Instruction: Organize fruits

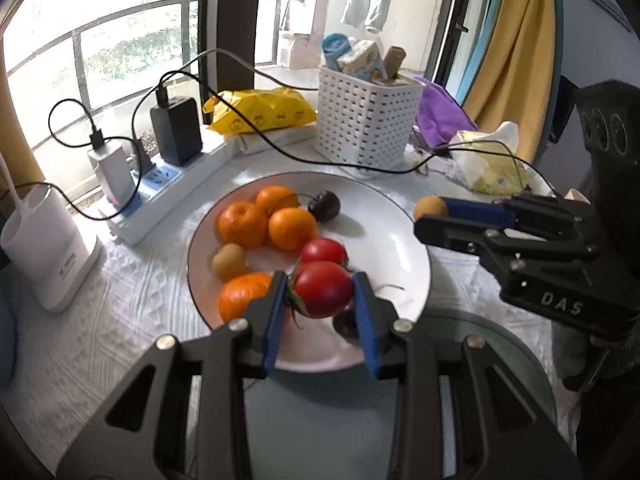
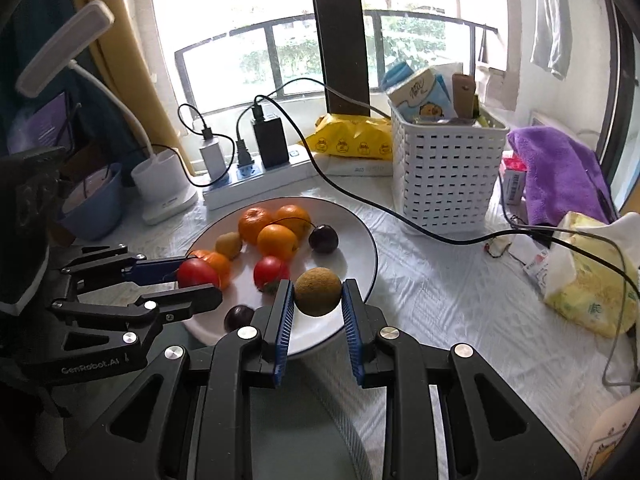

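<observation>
A white plate (image 1: 400,236) holds several oranges (image 1: 242,224), a kiwi (image 1: 229,261), a second tomato (image 1: 323,251) and two dark plums (image 1: 325,206). My left gripper (image 1: 320,290) is shut on a red tomato (image 1: 323,289) above the plate's near side. My right gripper (image 2: 317,293) is shut on a brown kiwi (image 2: 318,291) over the plate's (image 2: 360,236) right rim. In the left wrist view the right gripper (image 1: 430,216) comes in from the right with the kiwi (image 1: 430,208). In the right wrist view the left gripper (image 2: 200,280) holds its tomato (image 2: 197,274) at the plate's left.
A white perforated basket (image 1: 366,120) with packets stands behind the plate. A power strip (image 1: 160,188) with chargers and black cables (image 1: 320,160) lies at the back left. There are a yellow bag (image 1: 260,110), a purple cloth (image 2: 560,168), a tissue pack (image 2: 592,288), a white lamp base (image 1: 44,248) and a blue bowl (image 2: 92,204).
</observation>
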A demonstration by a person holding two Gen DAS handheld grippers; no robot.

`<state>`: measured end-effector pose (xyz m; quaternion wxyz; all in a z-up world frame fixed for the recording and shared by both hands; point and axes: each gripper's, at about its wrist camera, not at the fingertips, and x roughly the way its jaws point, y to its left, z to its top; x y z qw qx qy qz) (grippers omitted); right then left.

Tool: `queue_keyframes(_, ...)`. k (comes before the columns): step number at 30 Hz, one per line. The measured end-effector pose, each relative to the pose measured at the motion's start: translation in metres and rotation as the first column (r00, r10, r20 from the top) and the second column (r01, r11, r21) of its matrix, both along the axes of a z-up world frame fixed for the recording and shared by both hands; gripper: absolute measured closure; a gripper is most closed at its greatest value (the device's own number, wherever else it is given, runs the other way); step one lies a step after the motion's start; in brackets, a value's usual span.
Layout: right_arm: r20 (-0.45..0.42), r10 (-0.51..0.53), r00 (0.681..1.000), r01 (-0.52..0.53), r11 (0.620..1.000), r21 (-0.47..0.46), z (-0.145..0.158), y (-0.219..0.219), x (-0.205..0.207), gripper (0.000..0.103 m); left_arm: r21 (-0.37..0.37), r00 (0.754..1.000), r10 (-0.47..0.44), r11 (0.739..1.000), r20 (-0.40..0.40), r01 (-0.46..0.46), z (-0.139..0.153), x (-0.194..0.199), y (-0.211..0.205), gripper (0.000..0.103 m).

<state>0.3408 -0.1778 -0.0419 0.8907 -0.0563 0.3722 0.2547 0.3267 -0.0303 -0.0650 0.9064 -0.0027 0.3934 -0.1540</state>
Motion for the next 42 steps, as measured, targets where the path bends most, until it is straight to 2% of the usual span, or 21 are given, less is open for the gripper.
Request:
queue_keyframes(7, -0.011, -0.011, 1.0, 0.011, 1.0, -0.028, -0.012, 0.008, 0.022, 0.077, 0.026, 0.997, 0.065, 0.997, 0.038, -0.066, 0.002, 0.016, 0.005, 0.069)
queue_keyframes(14, -0.003, -0.007, 1.0, 0.007, 0.999, -0.041, -0.016, 0.016, 0.025, 0.077, 0.031, 0.997, 0.079, 0.996, -0.014, -0.079, -0.009, 0.03, 0.01, 0.068)
queue_keyframes(21, -0.014, -0.003, 1.0, 0.003, 0.999, -0.038, -0.018, 0.018, 0.025, 0.077, 0.019, 0.997, 0.074, 0.997, -0.017, -0.074, -0.008, 0.027, 0.011, 0.064)
queue_keyframes(23, -0.011, -0.01, 1.0, 0.01, 0.999, -0.037, -0.017, 0.017, 0.025, 0.077, 0.008, 0.998, 0.067, 0.998, -0.013, -0.067, -0.005, 0.024, 0.011, 0.057)
queue_keyframes(28, -0.008, -0.021, 1.0, 0.021, 1.0, -0.023, -0.013, 0.013, 0.019, 0.072, 0.01, 0.998, 0.063, 0.998, 0.001, -0.063, 0.002, 0.014, 0.009, 0.057)
queue_keyframes(42, 0.013, -0.003, 1.0, 0.003, 1.0, 0.011, 0.004, 0.006, -0.023, 0.072, -0.046, 0.991, 0.083, 0.996, 0.103, -0.078, 0.046, -0.046, 0.02, 0.057)
